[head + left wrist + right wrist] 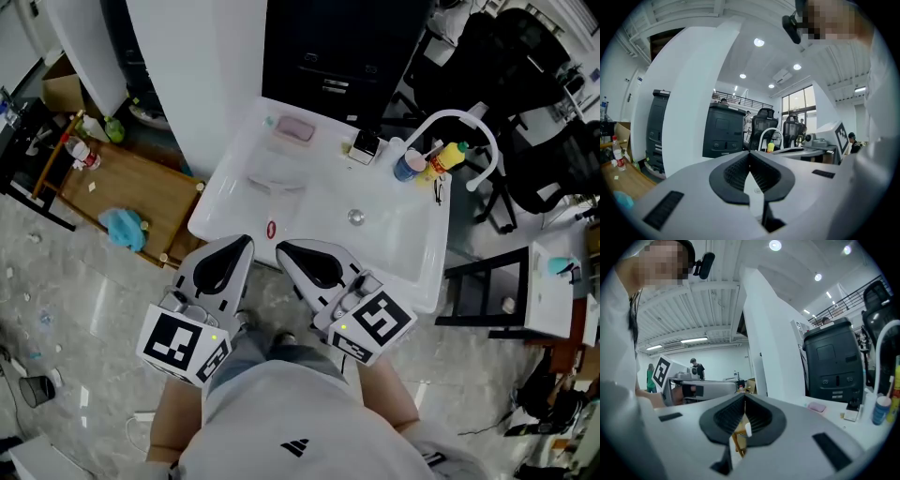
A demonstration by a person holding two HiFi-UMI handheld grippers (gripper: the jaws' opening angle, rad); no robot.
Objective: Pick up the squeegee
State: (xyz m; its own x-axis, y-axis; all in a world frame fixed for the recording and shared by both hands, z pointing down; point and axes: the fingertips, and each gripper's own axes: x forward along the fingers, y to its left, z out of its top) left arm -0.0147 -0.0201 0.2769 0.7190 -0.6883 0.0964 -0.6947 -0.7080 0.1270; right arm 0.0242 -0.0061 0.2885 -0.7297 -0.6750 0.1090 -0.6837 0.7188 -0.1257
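Head view showing nothing grasped yet: left hand-held gripper (242,248) and right hand-held gripper (286,251) hovering pressed together, empty, at sink's (398,239) near edge; apparent pale squeegee (275,180) lying near left edge.

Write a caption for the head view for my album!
Left gripper and right gripper, both shut, hover by the near edge of a white sink with a pink soap bar.

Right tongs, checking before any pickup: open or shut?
Shut. The right tongs show both dark pads meeting at the tips, with nothing between them.
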